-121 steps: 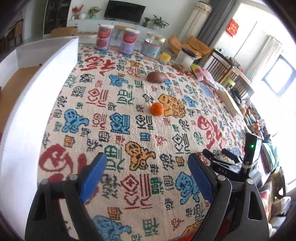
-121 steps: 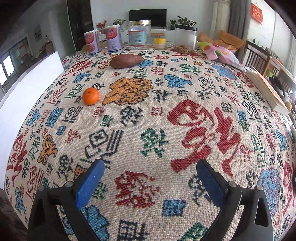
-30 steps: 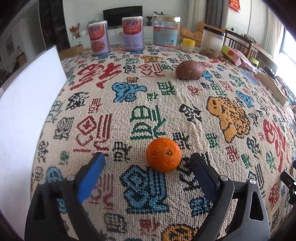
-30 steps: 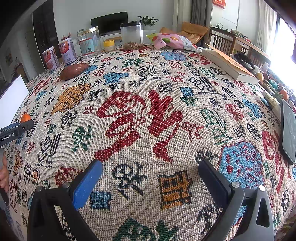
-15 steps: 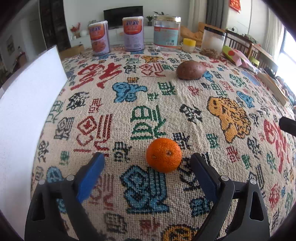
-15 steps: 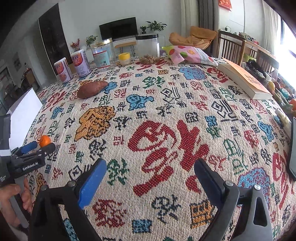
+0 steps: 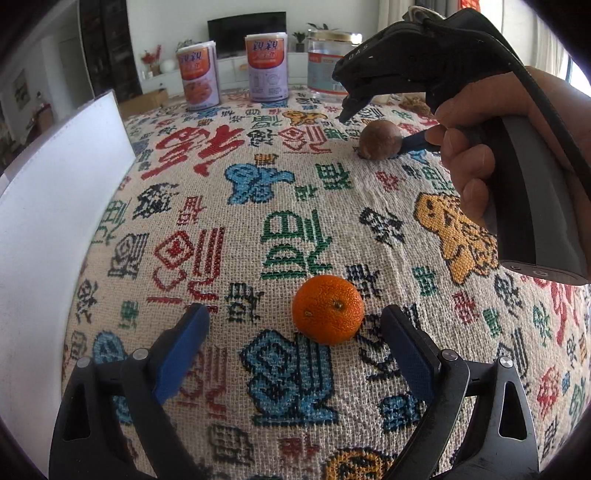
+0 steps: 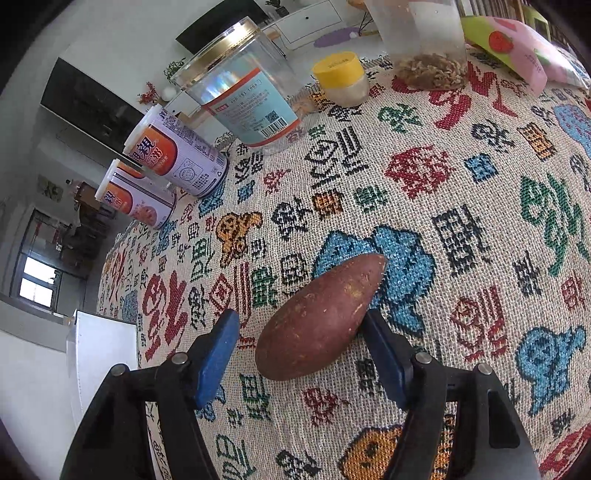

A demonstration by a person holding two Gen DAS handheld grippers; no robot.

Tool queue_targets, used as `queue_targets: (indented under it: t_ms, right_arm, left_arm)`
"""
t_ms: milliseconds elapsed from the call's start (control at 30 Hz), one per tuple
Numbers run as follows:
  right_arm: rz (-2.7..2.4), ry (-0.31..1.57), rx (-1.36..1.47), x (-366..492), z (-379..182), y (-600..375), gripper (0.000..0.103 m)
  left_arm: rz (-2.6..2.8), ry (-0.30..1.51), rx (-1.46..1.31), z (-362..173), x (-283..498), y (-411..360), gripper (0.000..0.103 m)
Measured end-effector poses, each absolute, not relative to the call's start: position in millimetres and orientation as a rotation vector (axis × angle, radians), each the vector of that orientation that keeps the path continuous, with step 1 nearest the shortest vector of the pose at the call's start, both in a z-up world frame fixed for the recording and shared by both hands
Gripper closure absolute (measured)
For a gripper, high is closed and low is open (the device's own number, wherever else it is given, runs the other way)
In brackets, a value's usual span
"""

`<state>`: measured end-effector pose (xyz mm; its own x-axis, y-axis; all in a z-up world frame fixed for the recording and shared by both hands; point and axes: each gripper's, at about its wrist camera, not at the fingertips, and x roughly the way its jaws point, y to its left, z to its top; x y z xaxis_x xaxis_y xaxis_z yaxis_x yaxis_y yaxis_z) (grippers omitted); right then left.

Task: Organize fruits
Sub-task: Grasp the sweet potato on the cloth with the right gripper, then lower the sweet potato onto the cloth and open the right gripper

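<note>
Left tool (image 7: 295, 347) hangs released over the patterned desk (image 7: 258, 192), an orange (image 7: 328, 309) between its blue pads, nearer the right one, low in frame. Right tool (image 8: 301, 347) has been narrowing around a sweet potato (image 8: 321, 321) at lower centre, not yet clenched

Beyond your table's patterned woven cloth (image 7: 280, 229) you see pale walls, a dark television (image 7: 246, 24) above a low white cabinet (image 7: 236, 72), potted plants beside it, what looks like tall dark shelving (image 7: 105, 48) at left, a bright window (image 8: 37, 284), and daylight flooding from the right.
</note>
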<state>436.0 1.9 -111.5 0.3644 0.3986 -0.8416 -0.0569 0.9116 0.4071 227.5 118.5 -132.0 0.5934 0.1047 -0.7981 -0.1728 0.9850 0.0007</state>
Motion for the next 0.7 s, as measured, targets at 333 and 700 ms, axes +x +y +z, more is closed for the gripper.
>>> queue_targets:
  t_ms: [333, 700]
  right_arm:
    - [0.341, 1.211, -0.150, 418, -115, 40, 0.060]
    - [0.416, 1.156, -0.224, 364, -87, -4, 0.062]
  left_arm:
    - [0.169, 0.923, -0.077, -132, 229, 118, 0.007]
    - [0.169, 0.923, -0.078, -132, 229, 119, 0.007]
